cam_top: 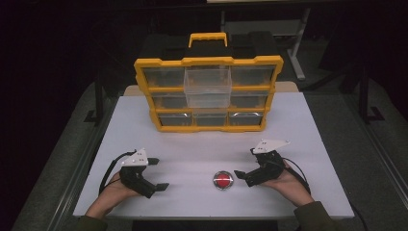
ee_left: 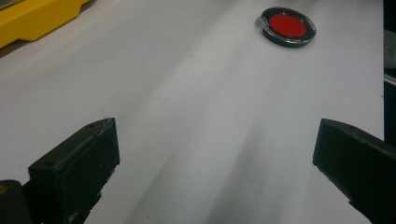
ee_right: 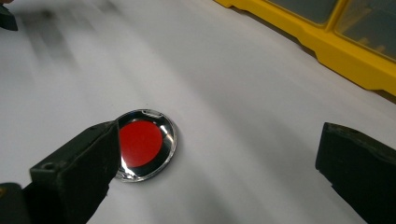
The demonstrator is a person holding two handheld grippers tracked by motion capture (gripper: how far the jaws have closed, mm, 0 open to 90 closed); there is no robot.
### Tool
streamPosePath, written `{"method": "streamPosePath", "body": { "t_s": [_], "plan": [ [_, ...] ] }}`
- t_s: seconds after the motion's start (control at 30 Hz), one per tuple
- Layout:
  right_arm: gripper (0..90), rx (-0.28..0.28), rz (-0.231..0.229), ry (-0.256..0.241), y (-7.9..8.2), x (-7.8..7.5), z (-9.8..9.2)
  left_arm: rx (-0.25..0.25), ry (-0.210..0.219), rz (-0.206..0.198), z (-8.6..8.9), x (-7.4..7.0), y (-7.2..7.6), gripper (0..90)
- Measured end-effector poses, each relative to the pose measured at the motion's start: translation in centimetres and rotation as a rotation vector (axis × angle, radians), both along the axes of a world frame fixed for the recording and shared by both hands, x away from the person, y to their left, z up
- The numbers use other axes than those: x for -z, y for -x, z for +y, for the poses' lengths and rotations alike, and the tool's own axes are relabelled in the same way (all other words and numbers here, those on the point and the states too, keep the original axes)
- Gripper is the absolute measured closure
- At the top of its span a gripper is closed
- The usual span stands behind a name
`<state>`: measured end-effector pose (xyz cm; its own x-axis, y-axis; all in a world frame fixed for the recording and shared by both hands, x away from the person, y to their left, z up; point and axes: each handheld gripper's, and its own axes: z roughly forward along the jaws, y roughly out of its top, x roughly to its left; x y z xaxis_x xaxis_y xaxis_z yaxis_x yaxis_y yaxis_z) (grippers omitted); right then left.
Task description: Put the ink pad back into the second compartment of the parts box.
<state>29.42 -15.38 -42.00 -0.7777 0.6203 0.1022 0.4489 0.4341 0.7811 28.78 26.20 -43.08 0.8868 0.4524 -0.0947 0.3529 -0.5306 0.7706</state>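
A small round case [cam_top: 223,180] with a red centre and shiny rim lies flat on the white table [cam_top: 298,134], near the front edge. My right gripper [cam_top: 245,162] rests just right of it, open and holding nothing. In the right gripper view the case [ee_right: 142,142] lies beside the left jaw, touching nothing I can make out, with the gripper [ee_right: 218,135] spread wide. My left gripper [cam_top: 159,173] sits at the front left, also open and bare. From the left gripper view the case [ee_left: 288,25] is far ahead, beyond the gripper [ee_left: 217,135].
A yellow drawer organiser [cam_top: 208,94] with a black-and-yellow handle stands upright at the back of the table. Its clear middle drawer [cam_top: 208,86] is pulled out toward me. Its yellow frame edges the gripper views [ee_left: 32,18] [ee_right: 355,60]. Dark floor surrounds the table.
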Motion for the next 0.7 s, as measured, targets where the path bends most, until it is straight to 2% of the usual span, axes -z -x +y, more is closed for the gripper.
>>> {"method": "streamPosePath", "body": {
  "t_s": [0.7],
  "plan": [
    [0.0,-0.046,0.021,0.023,-0.9,0.1,1.8,0.003,0.014,0.007,-0.2,0.1,0.1,0.0]
  ]
}}
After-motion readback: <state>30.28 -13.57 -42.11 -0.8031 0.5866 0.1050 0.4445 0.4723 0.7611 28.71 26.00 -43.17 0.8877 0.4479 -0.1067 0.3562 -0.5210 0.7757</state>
